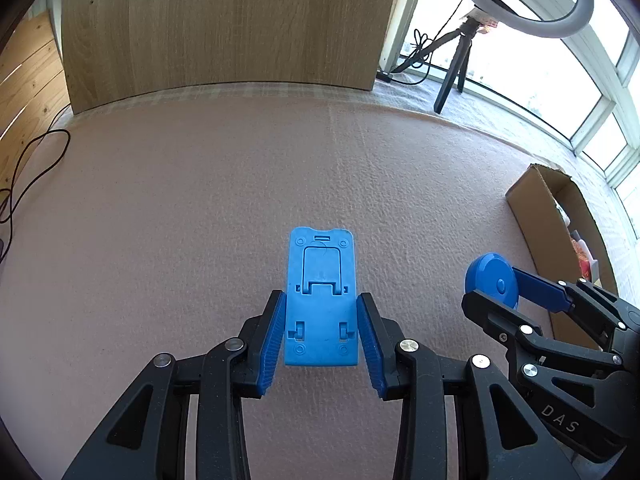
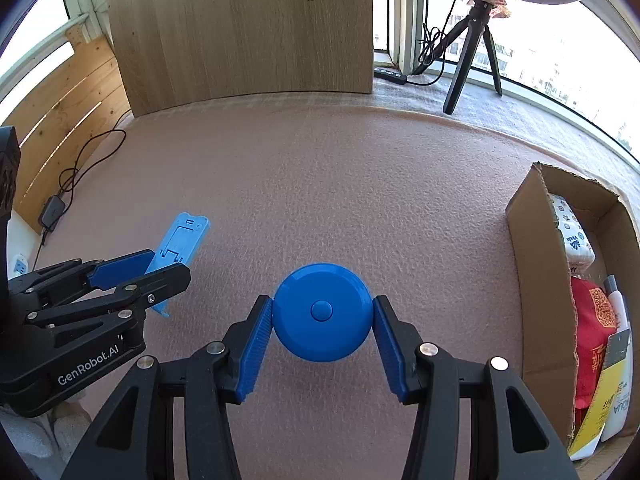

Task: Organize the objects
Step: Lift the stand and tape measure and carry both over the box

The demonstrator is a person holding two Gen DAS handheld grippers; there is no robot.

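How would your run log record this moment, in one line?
left gripper: shut on blue stand | right gripper: shut on blue disc | cardboard box: right

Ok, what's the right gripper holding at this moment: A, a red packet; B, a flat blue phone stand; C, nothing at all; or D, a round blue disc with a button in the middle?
D: in the right wrist view the right gripper has both pads pressed on the round blue disc, while the flat blue stand sits in the left gripper.
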